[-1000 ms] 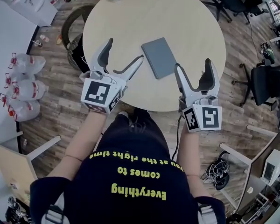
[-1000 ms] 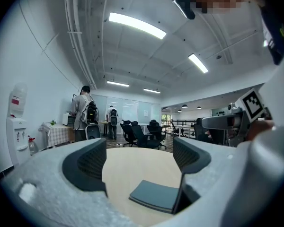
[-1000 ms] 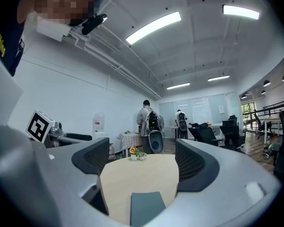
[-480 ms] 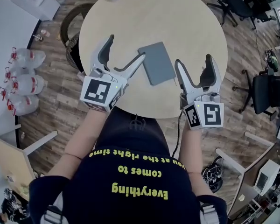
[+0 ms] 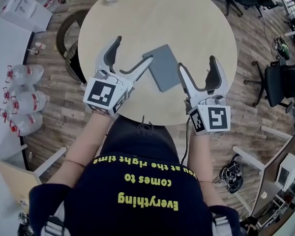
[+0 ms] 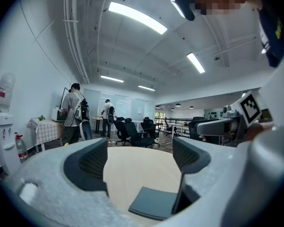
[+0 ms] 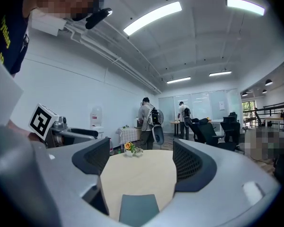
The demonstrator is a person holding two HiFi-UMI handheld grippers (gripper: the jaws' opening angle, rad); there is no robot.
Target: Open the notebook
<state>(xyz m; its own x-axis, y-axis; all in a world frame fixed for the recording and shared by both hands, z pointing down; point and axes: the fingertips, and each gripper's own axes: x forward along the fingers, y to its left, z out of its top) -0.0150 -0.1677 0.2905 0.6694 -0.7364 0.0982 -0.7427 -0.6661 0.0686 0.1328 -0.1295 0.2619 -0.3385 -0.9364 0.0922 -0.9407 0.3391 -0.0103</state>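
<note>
Not started yet: notebook [image 5: 162, 67] lies closed on the surface [image 5: 196, 18]. Left tongs [image 5: 134, 48] at its 9 o'clock, right tongs [image 5: 196, 62] at 3, both wide open and empty.

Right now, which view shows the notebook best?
The head view: nearly the whole closed grey notebook lies flat on the round table. The left gripper view shows the notebook low, with one corner hidden behind a jaw. The right gripper view cuts off its near end.

Head view looks steeply down; 2 gripper views skim the same table [image 5: 196, 14] and notebook [image 5: 162, 68].
</note>
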